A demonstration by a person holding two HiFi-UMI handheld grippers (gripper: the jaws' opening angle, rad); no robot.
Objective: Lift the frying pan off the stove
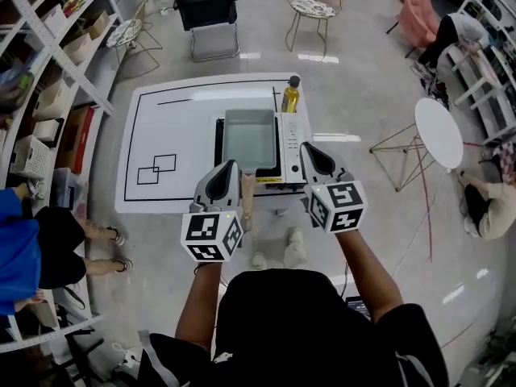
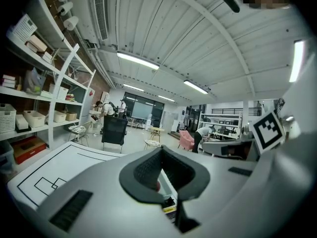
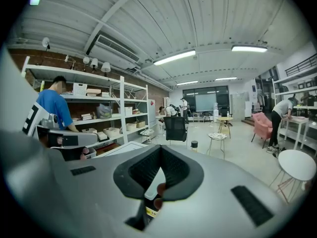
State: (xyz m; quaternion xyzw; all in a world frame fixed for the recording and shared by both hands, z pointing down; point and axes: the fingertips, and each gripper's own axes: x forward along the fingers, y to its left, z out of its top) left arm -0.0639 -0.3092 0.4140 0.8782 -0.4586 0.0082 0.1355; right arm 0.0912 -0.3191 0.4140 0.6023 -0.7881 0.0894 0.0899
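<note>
Frying pan (image 1: 250, 138) sits on the stove (image 1: 290, 147), its wooden handle (image 1: 247, 198) sticking out over the stove's near edge straight toward you, just beside your left gripper (image 1: 229, 168) and farther from your right gripper (image 1: 310, 150); both grippers have jaws closed together, holding nothing.

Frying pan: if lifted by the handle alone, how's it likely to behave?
Frying pan looks rigid metal, so likely stiff. Its body sits wholly ahead of the handle, so it'll probably dip forward. Looks empty, likely light.
</note>
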